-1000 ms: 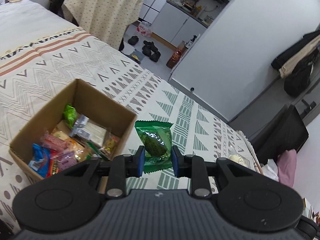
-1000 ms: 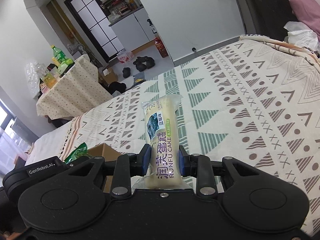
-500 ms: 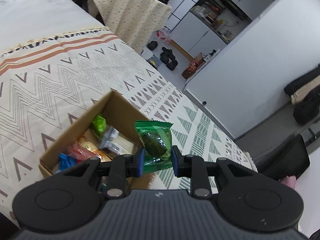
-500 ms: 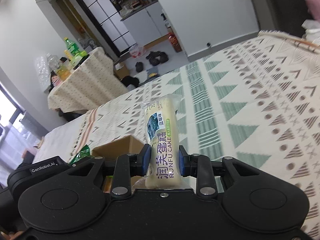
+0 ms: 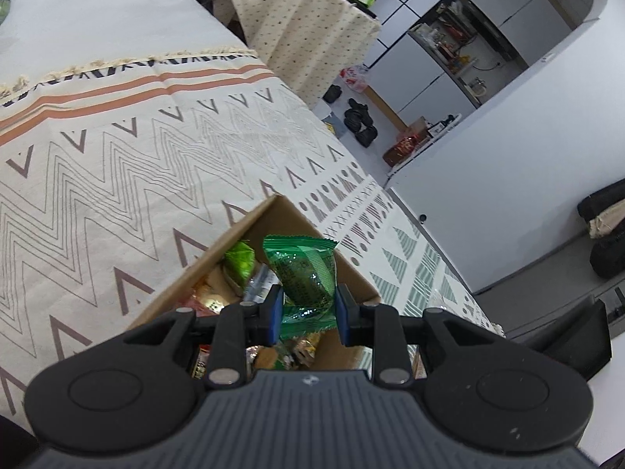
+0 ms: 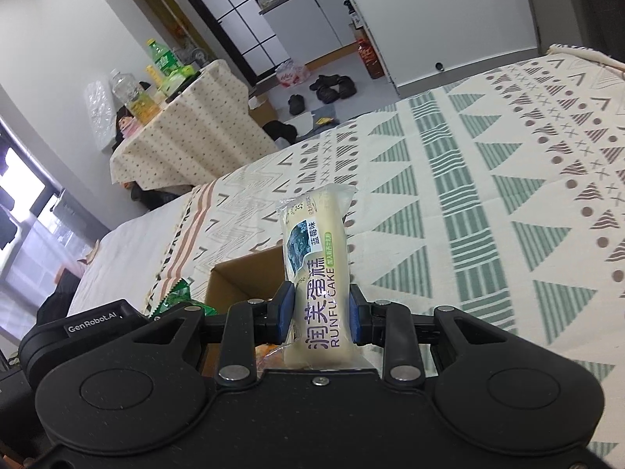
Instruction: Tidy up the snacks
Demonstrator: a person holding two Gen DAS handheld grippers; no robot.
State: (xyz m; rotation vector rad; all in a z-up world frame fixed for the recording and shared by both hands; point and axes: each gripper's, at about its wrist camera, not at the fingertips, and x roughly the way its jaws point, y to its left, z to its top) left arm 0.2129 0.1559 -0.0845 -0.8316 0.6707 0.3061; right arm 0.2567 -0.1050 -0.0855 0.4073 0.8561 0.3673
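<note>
The left tool (image 5: 306, 308) is clamped on a green snack packet (image 5: 302, 273), a shiny foil pouch with a crimped, saw-toothed top edge and dark print, held upright between the blue pads above the open cardboard box (image 5: 273, 215). The box sits on a bed covered by a patterned blanket (image 5: 117, 179) (cream, with zigzags and triangles), and it already holds a jumble of wrapped snacks, among them a bright green one (image 5: 239, 260).

The right tool (image 6: 321, 314) is clamped on a Runfu cake (image 6: 316, 273), a long pale-yellow roll in clear wrapping with purple lettering and a small dark picture near its upper half. It stands nearly upright, just beside the box's near corner (image 6: 242, 277). At that view's left edge the left tool's body shows, with a bit of green foil (image 6: 175, 299) poking out.
</note>
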